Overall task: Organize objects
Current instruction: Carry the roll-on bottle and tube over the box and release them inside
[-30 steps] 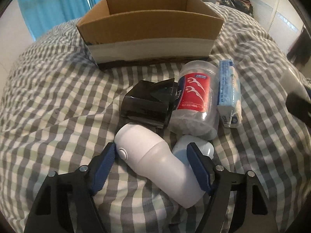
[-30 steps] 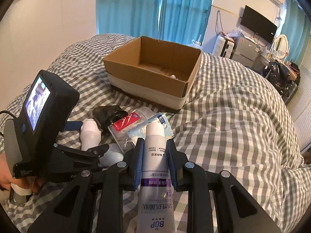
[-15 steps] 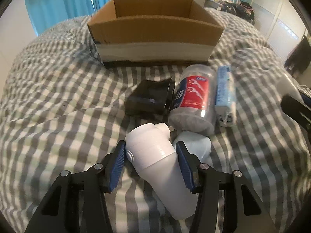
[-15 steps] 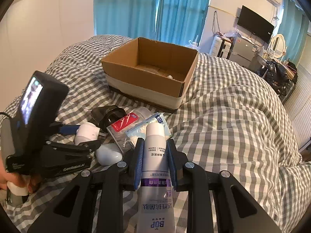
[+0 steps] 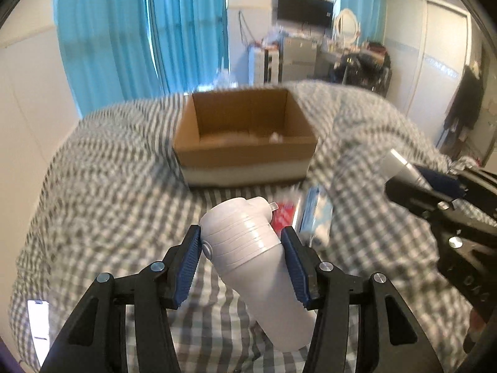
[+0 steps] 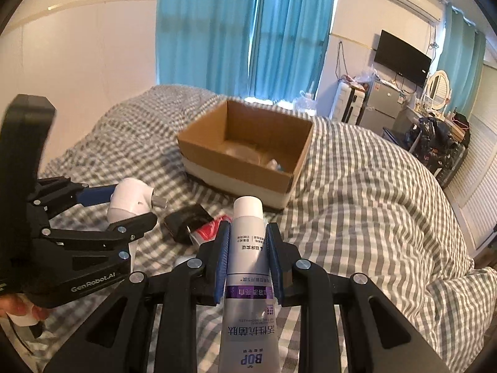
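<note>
My left gripper [image 5: 240, 248] is shut on a white electric device [image 5: 248, 248] with a bent head and holds it off the checked bed; the same white device [image 6: 130, 200] shows at the left of the right wrist view. My right gripper [image 6: 247, 248] is shut on a white and purple toothpaste tube [image 6: 248, 267], cap pointing forward, also raised. An open cardboard box [image 5: 245, 136] sits further up the bed, with a small pale item inside. In the right wrist view the box [image 6: 248, 155] lies straight beyond the tube.
On the checked bedspread [image 6: 357, 202] below lie a black case [image 6: 186, 220], a red-labelled floss pick jar [image 6: 211, 230] and a blue and white packet [image 5: 313, 214]. Blue curtains [image 6: 242, 31], a wall and room furniture stand beyond the bed.
The left gripper closed on the white device and lifted it off the bed, tilting up toward the box. The right gripper rose a little with the tube.
</note>
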The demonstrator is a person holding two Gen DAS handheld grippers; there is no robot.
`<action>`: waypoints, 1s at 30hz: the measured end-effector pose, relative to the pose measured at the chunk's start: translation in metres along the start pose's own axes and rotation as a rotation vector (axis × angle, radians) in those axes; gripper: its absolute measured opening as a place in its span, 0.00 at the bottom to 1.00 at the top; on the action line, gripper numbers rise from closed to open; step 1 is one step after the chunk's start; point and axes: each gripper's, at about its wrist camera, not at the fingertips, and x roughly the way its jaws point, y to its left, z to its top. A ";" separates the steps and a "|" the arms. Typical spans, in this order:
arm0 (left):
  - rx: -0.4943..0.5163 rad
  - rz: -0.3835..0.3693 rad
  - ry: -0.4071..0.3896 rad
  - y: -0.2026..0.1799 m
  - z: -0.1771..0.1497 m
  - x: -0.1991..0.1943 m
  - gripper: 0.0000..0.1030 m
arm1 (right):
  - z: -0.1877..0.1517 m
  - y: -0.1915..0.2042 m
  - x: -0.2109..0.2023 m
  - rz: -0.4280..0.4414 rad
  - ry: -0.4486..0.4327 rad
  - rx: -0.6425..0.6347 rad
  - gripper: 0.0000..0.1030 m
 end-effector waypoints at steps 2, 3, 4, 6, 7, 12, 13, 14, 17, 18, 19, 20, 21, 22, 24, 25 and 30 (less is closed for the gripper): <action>0.005 0.003 -0.031 0.002 0.011 -0.013 0.52 | 0.010 0.000 -0.009 -0.006 -0.016 -0.011 0.22; 0.002 0.000 -0.045 0.003 0.016 -0.019 0.52 | 0.015 -0.001 -0.014 -0.009 -0.026 -0.019 0.22; -0.001 -0.004 -0.057 0.004 0.020 -0.025 0.52 | 0.022 -0.001 -0.019 -0.012 -0.039 -0.026 0.22; -0.002 -0.013 -0.087 0.005 0.033 -0.034 0.52 | 0.035 -0.002 -0.028 -0.012 -0.067 -0.034 0.22; 0.003 -0.013 -0.102 0.006 0.039 -0.039 0.52 | 0.045 -0.004 -0.033 -0.010 -0.086 -0.035 0.22; 0.029 -0.014 -0.170 0.010 0.081 -0.052 0.52 | 0.081 -0.005 -0.046 -0.012 -0.156 -0.045 0.22; 0.036 -0.012 -0.183 0.012 0.090 -0.053 0.52 | 0.089 -0.006 -0.047 -0.009 -0.167 -0.045 0.22; 0.045 0.001 -0.205 0.013 0.101 -0.056 0.52 | 0.098 -0.007 -0.047 -0.004 -0.182 -0.043 0.22; 0.097 0.056 -0.255 0.014 0.127 -0.056 0.52 | 0.121 -0.011 -0.045 0.001 -0.210 -0.034 0.22; 0.108 0.071 -0.268 0.015 0.135 -0.054 0.52 | 0.128 -0.013 -0.043 0.003 -0.216 -0.029 0.22; 0.117 0.076 -0.276 0.016 0.144 -0.052 0.52 | 0.136 -0.015 -0.041 0.006 -0.223 -0.026 0.22; 0.118 0.079 -0.280 0.018 0.149 -0.050 0.52 | 0.145 -0.017 -0.037 0.010 -0.231 -0.021 0.22; 0.118 0.080 -0.282 0.020 0.156 -0.046 0.52 | 0.150 -0.018 -0.035 0.010 -0.234 -0.019 0.22; 0.117 0.080 -0.282 0.022 0.164 -0.039 0.52 | 0.159 -0.020 -0.029 0.008 -0.237 -0.017 0.22; 0.112 0.082 -0.277 0.026 0.175 -0.027 0.52 | 0.170 -0.024 -0.020 0.005 -0.239 -0.012 0.22; 0.107 0.084 -0.273 0.026 0.182 -0.019 0.52 | 0.178 -0.026 -0.011 0.004 -0.237 -0.008 0.22; 0.096 0.079 -0.236 0.032 0.208 0.027 0.52 | 0.204 -0.041 0.025 0.001 -0.221 0.016 0.22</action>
